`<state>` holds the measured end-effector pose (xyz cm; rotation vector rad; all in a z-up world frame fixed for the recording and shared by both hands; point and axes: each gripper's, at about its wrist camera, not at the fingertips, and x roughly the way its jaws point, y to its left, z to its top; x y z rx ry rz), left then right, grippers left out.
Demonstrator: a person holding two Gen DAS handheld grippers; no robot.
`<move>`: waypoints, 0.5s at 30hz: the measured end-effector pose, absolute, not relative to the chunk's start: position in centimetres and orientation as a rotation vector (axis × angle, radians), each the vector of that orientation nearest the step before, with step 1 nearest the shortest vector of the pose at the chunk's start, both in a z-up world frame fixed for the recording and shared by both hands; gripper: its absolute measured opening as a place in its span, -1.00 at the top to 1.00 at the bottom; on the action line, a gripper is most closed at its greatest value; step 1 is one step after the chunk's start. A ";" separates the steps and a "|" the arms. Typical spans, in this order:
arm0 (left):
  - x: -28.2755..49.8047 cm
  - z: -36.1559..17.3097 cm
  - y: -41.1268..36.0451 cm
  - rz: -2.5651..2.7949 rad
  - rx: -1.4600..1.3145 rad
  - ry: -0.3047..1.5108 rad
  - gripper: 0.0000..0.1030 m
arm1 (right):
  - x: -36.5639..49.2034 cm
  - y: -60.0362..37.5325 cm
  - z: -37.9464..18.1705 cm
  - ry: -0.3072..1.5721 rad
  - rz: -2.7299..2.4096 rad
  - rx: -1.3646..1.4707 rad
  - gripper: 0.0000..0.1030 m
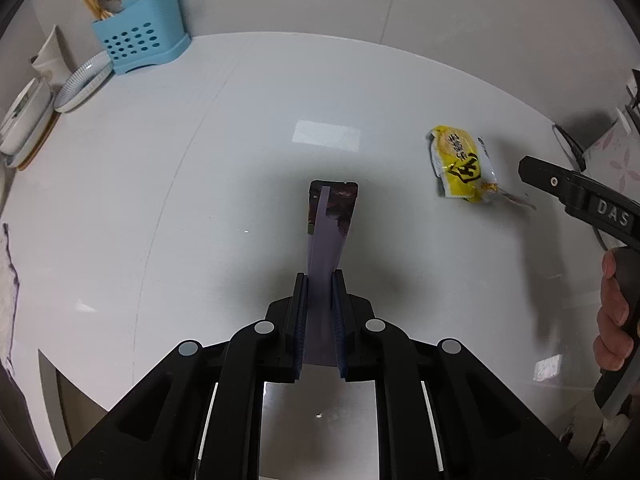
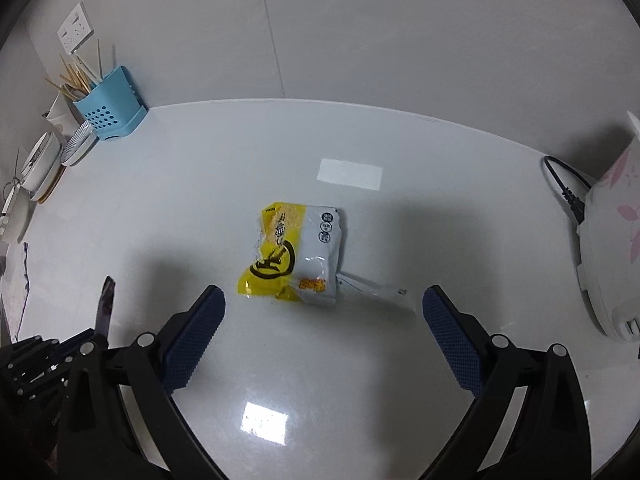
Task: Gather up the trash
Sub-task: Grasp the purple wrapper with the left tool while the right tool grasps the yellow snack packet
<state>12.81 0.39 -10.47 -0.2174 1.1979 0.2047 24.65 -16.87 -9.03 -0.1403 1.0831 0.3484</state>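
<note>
My left gripper (image 1: 320, 280) is shut on a long dark purple wrapper (image 1: 330, 224) and holds it above the white counter (image 1: 160, 200). The wrapper also shows edge-on at the left of the right wrist view (image 2: 105, 306). A crumpled yellow and white snack wrapper (image 2: 294, 254) lies on the counter, with a small torn white strip (image 2: 380, 290) beside it. My right gripper (image 2: 322, 296) is open and empty, just short of the yellow wrapper, its jaws spread wider than it. In the left wrist view the yellow wrapper (image 1: 462, 164) lies to the right, with the right gripper's finger (image 1: 560, 184) beside it.
A blue utensil holder (image 1: 140, 36) with chopsticks stands at the back left against the wall, with plates and bowls (image 1: 80, 84) next to it. A white appliance with pink flowers (image 2: 612, 248) and a black cable (image 2: 564, 184) sits at the right. A cloth (image 1: 8, 268) lies at the left edge.
</note>
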 end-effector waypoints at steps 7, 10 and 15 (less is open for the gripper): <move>11.7 -10.2 3.0 0.267 -0.255 1.186 0.78 | 28.4 -14.6 -12.3 1.195 0.294 -0.131 -0.85; 11.0 -10.3 3.6 0.282 -0.266 1.187 0.78 | 29.3 -13.7 -13.3 1.228 0.292 -0.128 -0.85; 10.0 -10.6 3.9 0.298 -0.288 1.197 0.78 | 30.2 -12.8 -14.6 1.276 0.289 -0.119 -0.85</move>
